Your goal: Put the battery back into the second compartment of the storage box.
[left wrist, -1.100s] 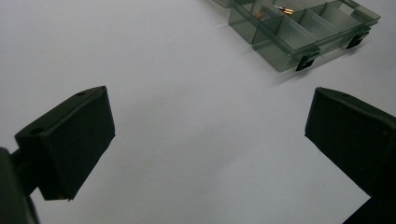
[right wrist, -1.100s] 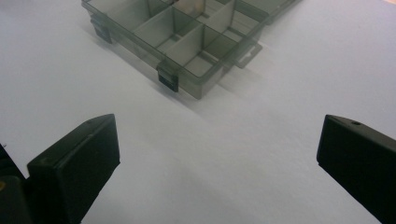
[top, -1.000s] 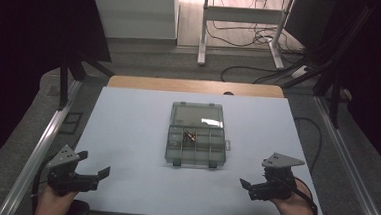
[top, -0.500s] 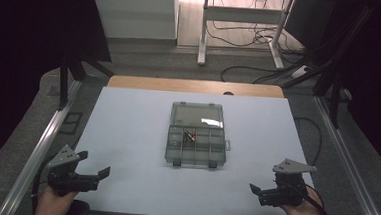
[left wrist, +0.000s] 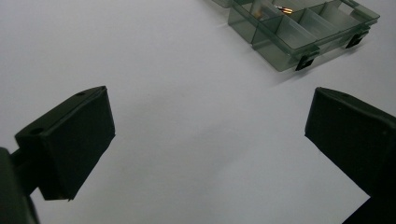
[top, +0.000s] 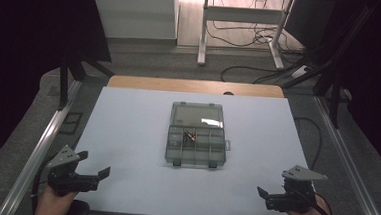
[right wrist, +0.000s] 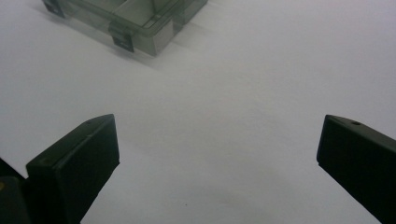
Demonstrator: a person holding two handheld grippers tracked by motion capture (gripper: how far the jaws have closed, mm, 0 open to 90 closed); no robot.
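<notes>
Change since earlier: the right gripper (top: 269,196) is sitting lower and further toward the near right corner than a second ago; the left gripper (top: 94,174) is staying near the near left corner; the box has not shifted
Left tongs: jaws standing wide apart over bare surface, gripping nothing
Right tongs: jaws likewise spread wide, holding nothing
Organizer box (top: 196,134): lying in the middle of the white table (top: 127,128), well apart from both grippers, its clear lid hinged open toward the far side
Contents: a small brass-coloured part (top: 189,136) is lying in a middle compartment of the far row; the near compartments are looking empty
Latches: two dark clips (left wrist: 304,62) are hanging on the near wall, facing the person
Step in hand: probably both hands are pausing before a reach to the box
Doing it well: be bringing one gripper in to steady the box wall while the other is approaching from above, jaws narrowed enough to fit between the dividers
Watch: the light box is likely sliding if pushed from one side only
</notes>
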